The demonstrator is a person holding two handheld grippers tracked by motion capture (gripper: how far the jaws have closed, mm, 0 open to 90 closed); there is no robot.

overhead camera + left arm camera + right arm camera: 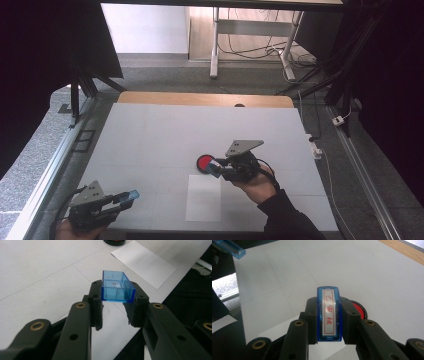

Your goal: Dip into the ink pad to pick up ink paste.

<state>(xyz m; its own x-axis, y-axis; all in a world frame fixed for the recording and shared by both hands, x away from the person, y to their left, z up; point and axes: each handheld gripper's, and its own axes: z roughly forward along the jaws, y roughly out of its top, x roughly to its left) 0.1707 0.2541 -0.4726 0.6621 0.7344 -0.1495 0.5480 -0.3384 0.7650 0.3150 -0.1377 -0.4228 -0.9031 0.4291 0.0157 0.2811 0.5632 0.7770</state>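
Both pairs of jaws are clamped on blue plastic parts. Those of the right gripper (328, 315) squeeze a blue stamp (329, 315) from both sides; in the right gripper view its white label with red characters faces the camera. In the high view this right gripper (216, 168) is held just above the table, its tip beside a round red ink pad (204, 162) in a black case, and just beyond the far edge of a white sheet of paper (204, 198) that lies flat on the table (150, 135). The left gripper (117, 300) grips a clear blue stamp cap (117, 287), a hollow rectangular piece with its open side turned up, held between the jaw tips. In the high view this left gripper (127, 197) sits at the near left corner of the table, well apart from the ink pad and the paper. A hand in a dark sleeve (287, 212) carries the right gripper.
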